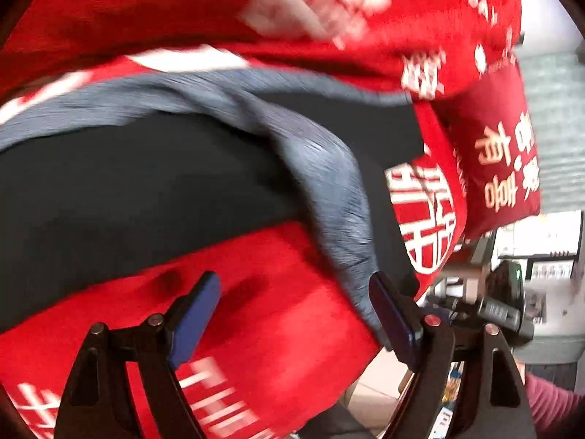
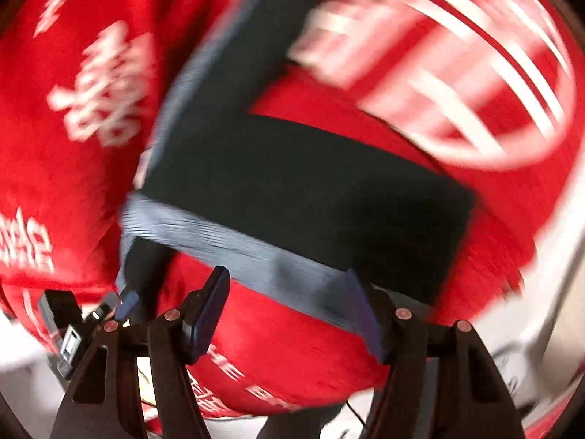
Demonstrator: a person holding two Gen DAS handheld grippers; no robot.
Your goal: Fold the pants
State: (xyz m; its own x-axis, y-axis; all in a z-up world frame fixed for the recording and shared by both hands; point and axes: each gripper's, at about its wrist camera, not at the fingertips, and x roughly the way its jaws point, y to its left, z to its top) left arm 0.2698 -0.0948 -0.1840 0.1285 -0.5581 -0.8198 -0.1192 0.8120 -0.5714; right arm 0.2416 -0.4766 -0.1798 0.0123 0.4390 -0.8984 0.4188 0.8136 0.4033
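Observation:
Black pants [image 1: 146,190] with a grey-blue ribbed waistband [image 1: 321,168] lie on a red cloth [image 1: 278,311] printed with white characters. My left gripper [image 1: 296,314] is open above the red cloth; the waistband's end lies against its right pad [image 1: 393,314], but nothing is pinched. In the right wrist view the pants [image 2: 292,183] form an L shape, with the waistband [image 2: 256,252] running across just beyond my right gripper [image 2: 289,307]. That gripper is open, the band meeting its right fingertip [image 2: 360,300]. Both views are blurred.
A dark red pillow [image 1: 501,153] with pale characters rests at the cloth's right edge. The other gripper's black body [image 1: 501,311] and a pink sleeve [image 1: 548,406] show at lower right. In the right wrist view, the left tool [image 2: 69,329] sits low on the left; pale floor lies beyond.

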